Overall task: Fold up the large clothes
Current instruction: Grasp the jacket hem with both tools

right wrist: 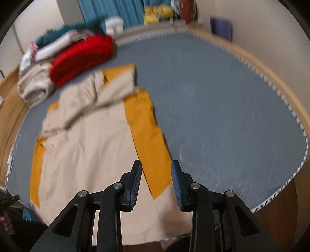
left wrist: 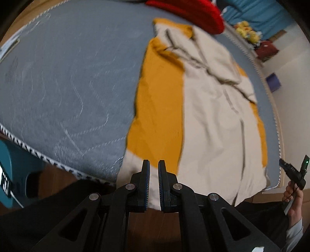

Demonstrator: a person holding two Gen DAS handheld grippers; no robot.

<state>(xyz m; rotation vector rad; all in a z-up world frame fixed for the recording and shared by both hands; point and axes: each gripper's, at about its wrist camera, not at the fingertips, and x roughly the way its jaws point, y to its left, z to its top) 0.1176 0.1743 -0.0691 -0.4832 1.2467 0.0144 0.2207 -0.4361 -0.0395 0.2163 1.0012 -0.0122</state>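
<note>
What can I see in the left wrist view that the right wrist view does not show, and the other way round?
Only the left wrist view shows the left hand-held gripper, shut and empty, and a teal object beside the bed. Only the right wrist view shows the right hand-held gripper, part open with nothing pressed, and the stack of folded clothes. Both show the beige and mustard garment on the grey mattress, and the red knit.

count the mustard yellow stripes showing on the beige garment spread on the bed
2. One wide mustard stripe runs down the beige garment on its side nearer the open mattress; one narrower stripe edges the opposite side. Folds may hide more.
</note>
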